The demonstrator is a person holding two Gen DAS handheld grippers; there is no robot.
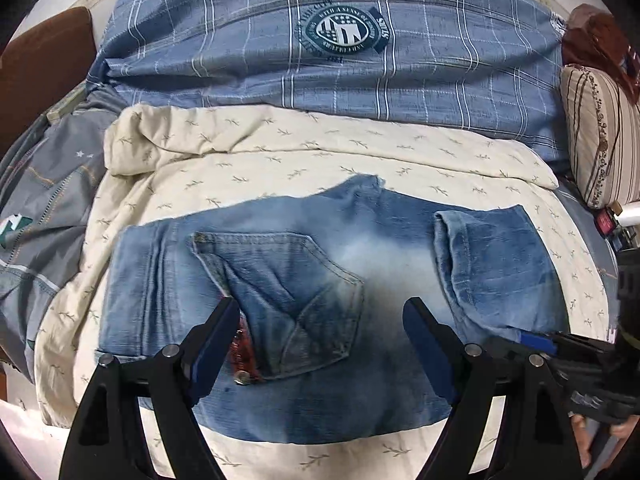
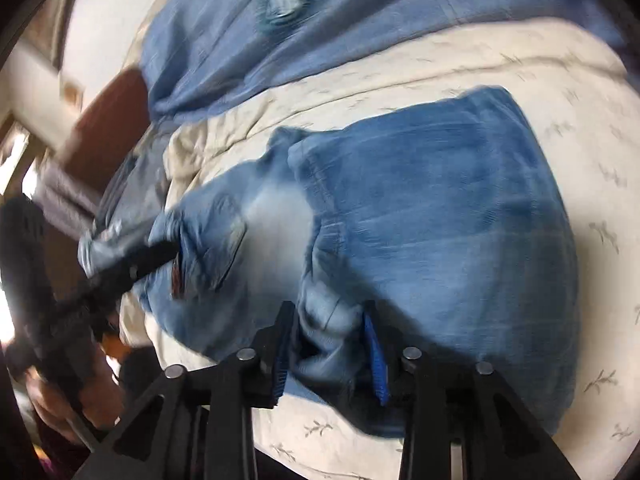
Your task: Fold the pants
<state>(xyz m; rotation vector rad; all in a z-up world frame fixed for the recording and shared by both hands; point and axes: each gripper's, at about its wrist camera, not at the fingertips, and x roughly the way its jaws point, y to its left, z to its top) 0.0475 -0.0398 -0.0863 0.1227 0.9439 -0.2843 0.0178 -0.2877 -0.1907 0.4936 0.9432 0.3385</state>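
One pair of jeans (image 1: 280, 280) folded on a cream quilt (image 1: 280, 148), back pocket (image 1: 288, 292) at 6 o'clock. Left gripper (image 1: 320, 344) spread wide, empty, above the pocket. Right gripper (image 2: 328, 352) partly parted around a denim fold; grip cannot be told.

Left hand-held gripper (image 1: 320, 344): jaws wide apart, nothing between the blue pads, tilted downward, hovering. In the right wrist view it comes in from the left, a bare hand (image 2: 76, 396) gripping its handle. Right hand-held gripper (image 2: 330, 354): jaws partly apart, denim fold bunched between the fingers; whether the pads press on it is lost to blur. In the left wrist view it sits at the lower right, fingers (image 1: 580, 436) wrapped around the handle.
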